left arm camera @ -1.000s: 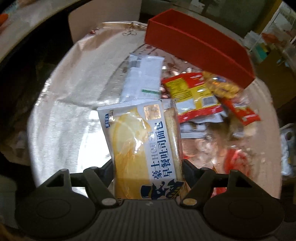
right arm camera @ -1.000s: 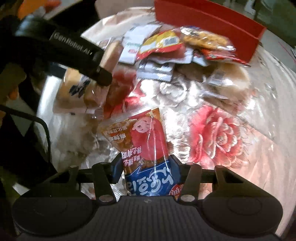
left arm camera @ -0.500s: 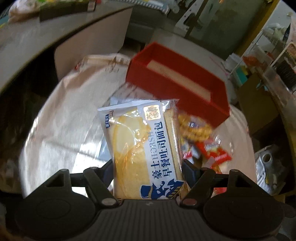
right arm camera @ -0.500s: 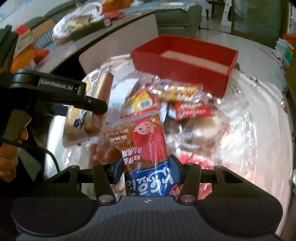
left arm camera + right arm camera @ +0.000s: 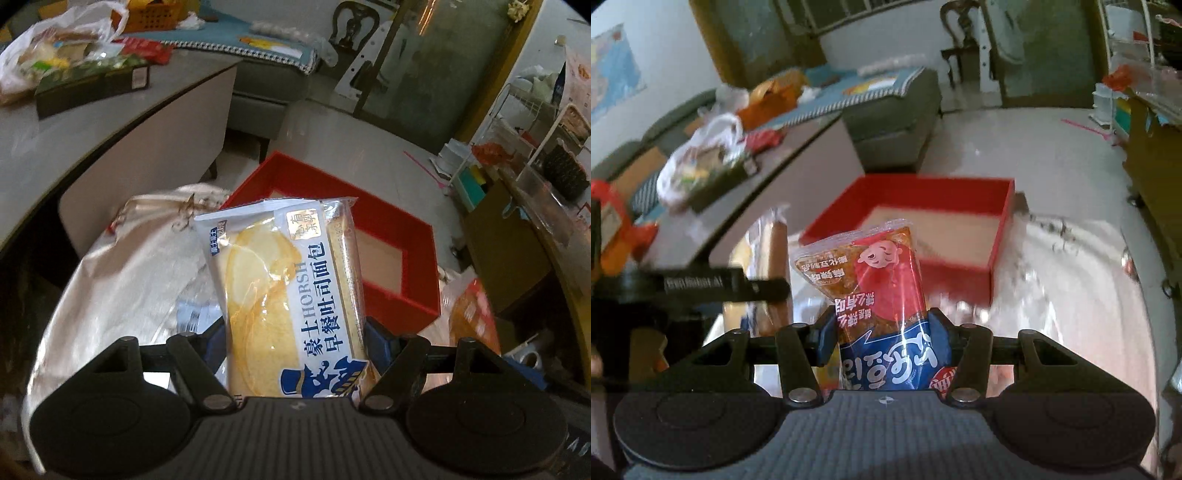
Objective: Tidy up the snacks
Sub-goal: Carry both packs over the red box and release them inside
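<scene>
My left gripper is shut on a toast bread packet, white and blue with yellow bread showing, held up in front of the red box. My right gripper is shut on a red and blue snack pouch with a cartoon face, raised before the same red box, whose pale floor looks bare. In the right wrist view the left gripper's arm and its bread packet appear at the left.
The round table wears a shiny floral cloth. An orange packet lies right of the box. A grey side table holds bags and a dark box. A sofa and tiled floor lie beyond.
Both grippers have risen and tilted up with their packets, from over the snack pile to facing the red box. The pile has dropped out of view; more of the room shows.
</scene>
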A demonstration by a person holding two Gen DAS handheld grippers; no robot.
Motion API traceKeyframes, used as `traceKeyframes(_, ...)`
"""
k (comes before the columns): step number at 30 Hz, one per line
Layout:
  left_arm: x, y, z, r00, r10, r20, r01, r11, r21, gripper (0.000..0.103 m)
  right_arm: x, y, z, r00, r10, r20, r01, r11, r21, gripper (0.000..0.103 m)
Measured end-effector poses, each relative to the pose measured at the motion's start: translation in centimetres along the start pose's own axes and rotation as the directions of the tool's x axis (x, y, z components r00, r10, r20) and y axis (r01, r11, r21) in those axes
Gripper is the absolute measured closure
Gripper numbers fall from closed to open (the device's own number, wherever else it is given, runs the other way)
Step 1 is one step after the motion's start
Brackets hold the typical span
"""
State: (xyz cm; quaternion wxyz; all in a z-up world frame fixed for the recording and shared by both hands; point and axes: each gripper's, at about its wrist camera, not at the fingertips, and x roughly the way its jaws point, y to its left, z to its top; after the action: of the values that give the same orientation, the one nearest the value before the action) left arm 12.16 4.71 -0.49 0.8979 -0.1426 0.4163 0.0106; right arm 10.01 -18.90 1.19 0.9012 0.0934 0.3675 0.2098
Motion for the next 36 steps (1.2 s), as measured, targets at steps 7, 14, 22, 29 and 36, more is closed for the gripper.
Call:
traceKeyframes(7,2.3,-1.8,2.2,0.999,0.021,0.026,-0.022,0.999,0.031,0.036,2.5,-0.9,2.8,0.999,-0.015,0.040,0.014,0.999,0.030,0.044)
traceKeyframes(14,5.0,-3.7,4.8,0.998,0.021,0.067,-0.025,0.998,0.061,0.036,4.9,-1.7,5.1,0.997,-0.020,0.072,0.015,0.998,0.069,0.044)
traceKeyframes(22,9.4,-5.1,7.6,0.991,0.068,0.119,-0.082,0.991,0.109,0.036,8.8,-3.4,7.0,0.997,-0.036,0.074,0.028,0.994,0.110,0.044)
traceKeyframes(29,13.3,-6.0,8.7,0.982,0.089,0.164,-0.121,0.973,0.194,0.036,12.6,-5.2,7.6,0.998,-0.054,0.043,0.048,0.992,0.119,0.044)
traceKeyframes(36,16.5,-5.4,8.5,0.982,0.120,0.144,-0.158,0.945,0.288,0.036,16.8,-6.6,6.5,0.998,-0.067,-0.022,0.069,0.989,0.131,0.044)
